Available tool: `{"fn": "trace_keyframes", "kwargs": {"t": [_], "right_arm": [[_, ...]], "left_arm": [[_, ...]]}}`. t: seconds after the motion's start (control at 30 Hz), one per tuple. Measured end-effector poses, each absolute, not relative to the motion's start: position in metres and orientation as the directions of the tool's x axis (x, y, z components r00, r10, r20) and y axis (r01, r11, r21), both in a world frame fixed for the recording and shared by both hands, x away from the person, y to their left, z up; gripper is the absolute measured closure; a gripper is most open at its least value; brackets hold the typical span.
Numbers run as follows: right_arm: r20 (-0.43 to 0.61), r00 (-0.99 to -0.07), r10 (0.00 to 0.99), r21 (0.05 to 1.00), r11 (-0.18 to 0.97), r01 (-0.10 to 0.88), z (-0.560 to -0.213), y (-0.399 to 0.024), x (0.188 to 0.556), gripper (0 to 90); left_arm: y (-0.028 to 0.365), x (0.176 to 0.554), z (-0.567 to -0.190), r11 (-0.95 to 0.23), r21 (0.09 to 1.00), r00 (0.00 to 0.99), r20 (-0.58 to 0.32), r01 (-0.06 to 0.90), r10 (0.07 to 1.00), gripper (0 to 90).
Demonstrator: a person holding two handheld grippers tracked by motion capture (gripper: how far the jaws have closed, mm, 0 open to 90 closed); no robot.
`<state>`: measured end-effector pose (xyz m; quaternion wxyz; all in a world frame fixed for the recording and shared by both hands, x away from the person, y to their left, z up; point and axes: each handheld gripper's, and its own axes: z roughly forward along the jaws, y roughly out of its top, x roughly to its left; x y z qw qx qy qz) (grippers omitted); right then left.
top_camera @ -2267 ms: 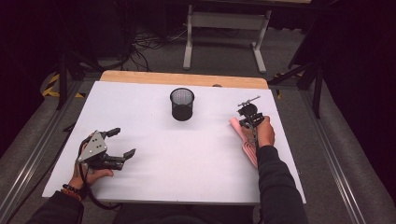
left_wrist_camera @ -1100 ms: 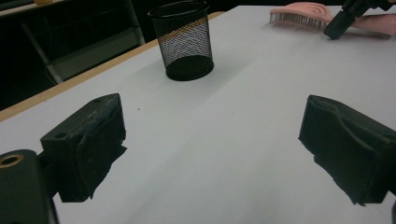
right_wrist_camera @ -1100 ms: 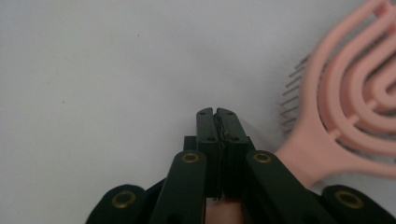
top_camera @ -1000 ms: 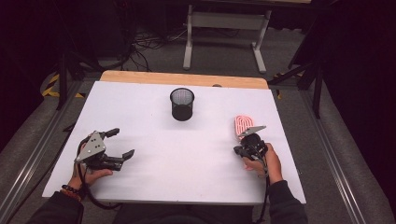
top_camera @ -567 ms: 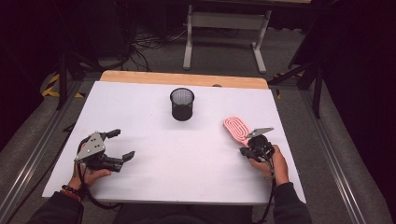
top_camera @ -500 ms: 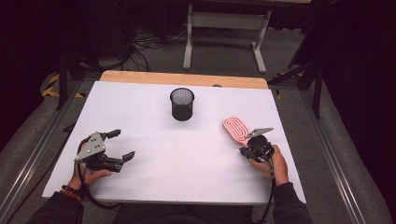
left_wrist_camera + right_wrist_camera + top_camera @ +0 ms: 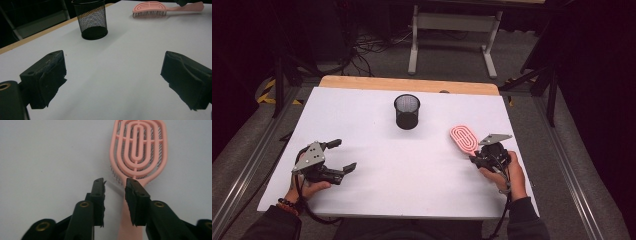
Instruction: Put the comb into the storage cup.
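**Pink hairbrush released on the white table**

Pink plastic marked the one thing in hand: a hairbrush (image 7: 463, 140) that lay flat on the white table (image 7: 377, 175), bristles down, its looped head pointing away from the right gripper (image 7: 479, 159). Seen from the right gripper view, the brush (image 7: 137, 152) had its head just beyond the jaw tips, while its handle ran back below the right-hand jaw. Those jaws had just been opening; they stood a small way apart, and nothing was pinched between them, the gap showing bare table and a few bristle ends. The right gripper (image 7: 114, 185) hung close above the handle, with the person's right hand (image 7: 504, 172) wrapped round its body.

Off to the far side, the left gripper (image 7: 343, 156) rested low on the table in the left hand (image 7: 307, 187), its jaws spread wide with only white surface between them. Ahead of it and well apart stood a black mesh cup (image 7: 92, 18), upright, and farther beyond that lay the brush (image 7: 160, 7). In the high view the cup (image 7: 407, 111) stood between the two grippers, farther up the table.
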<state>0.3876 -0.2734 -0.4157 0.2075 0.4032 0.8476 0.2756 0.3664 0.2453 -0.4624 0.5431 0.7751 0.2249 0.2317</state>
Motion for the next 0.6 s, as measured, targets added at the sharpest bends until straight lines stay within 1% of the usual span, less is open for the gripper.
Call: {"fn": "trace_keyframes", "kwargs": {"t": [0.1,0.2,0.23,0.33,0.37,0.4,0.47,0.53,0.57,0.6], "right_arm": [[-0.158,-0.568,0.808,0.616,0.530,0.582,-0.414,-0.276,0.391,53.0],[-0.168,-0.556,0.814,0.570,0.540,0.619,-0.417,-0.277,0.399,37.9],[-0.163,-0.549,0.820,0.555,0.536,0.636,-0.419,-0.277,0.402,32.0],[-0.135,-0.540,0.831,0.526,0.522,0.671,-0.423,-0.277,0.413,22.4],[-0.125,-0.539,0.833,0.496,0.522,0.693,-0.425,-0.276,0.418,16.8],[-0.119,-0.537,0.835,0.483,0.521,0.704,-0.427,-0.276,0.421,15.0],[-0.099,-0.540,0.836,0.447,0.522,0.726,-0.431,-0.274,0.428,14.9],[-0.106,-0.538,0.836,0.424,0.527,0.736,-0.435,-0.273,0.433,15.6],[-0.098,-0.537,0.838,0.419,0.525,0.741,-0.437,-0.274,0.435,26.2],[-0.091,-0.534,0.840,0.418,0.519,0.746,-0.438,-0.274,0.436,31.3]], "left_arm": [[0.245,0.366,-0.462,-0.308,0.946,0.795,0.110,0.100,0.596,6.6],[0.244,0.367,-0.463,-0.319,0.942,0.809,0.104,0.107,0.578,6.8],[0.243,0.367,-0.463,-0.324,0.940,0.812,0.104,0.108,0.574,6.7],[0.241,0.367,-0.464,-0.329,0.938,0.815,0.105,0.109,0.569,6.6],[0.241,0.367,-0.464,-0.329,0.938,0.816,0.105,0.109,0.569,6.5],[0.241,0.367,-0.464,-0.329,0.938,0.816,0.104,0.110,0.569,6.5],[0.242,0.367,-0.465,-0.331,0.937,0.815,0.105,0.111,0.569,6.5],[0.242,0.367,-0.465,-0.332,0.937,0.815,0.107,0.110,0.569,6.5],[0.242,0.367,-0.465,-0.331,0.937,0.816,0.105,0.110,0.568,6.5],[0.242,0.368,-0.465,-0.331,0.937,0.817,0.104,0.111,0.568,6.5]]}}
